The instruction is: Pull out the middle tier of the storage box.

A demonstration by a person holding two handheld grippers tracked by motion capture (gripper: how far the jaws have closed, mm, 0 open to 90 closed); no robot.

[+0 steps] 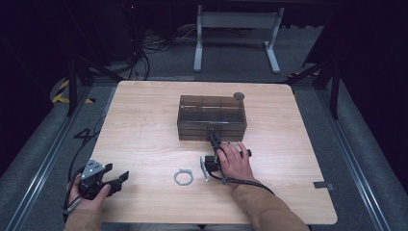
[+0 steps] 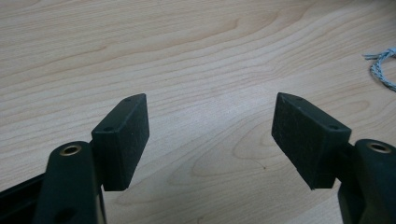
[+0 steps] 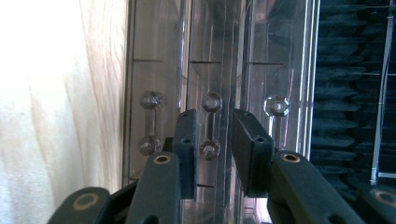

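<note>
A smoky see-through drawer box (image 1: 211,118) stands at the middle of the wooden table (image 1: 144,120). My right gripper (image 1: 213,140) reaches its front, turned on its side. In the right gripper view three clear drawer handles show, and my right gripper (image 3: 215,135) has one jaw on each side of the middle handle (image 3: 210,125), with small gaps left, so it is open. My left gripper (image 1: 118,178) rests near the table's front left corner. In its own view my left gripper (image 2: 210,126) is wide open over bare wood.
A grey loop of cord (image 1: 183,177) lies on the table between the two hands, and its frayed end (image 2: 383,70) shows at the right edge of the left gripper view. A small dark round disc (image 1: 238,96) sits by the box's far right corner. Cables (image 1: 144,48) lie on the floor beyond the table.
</note>
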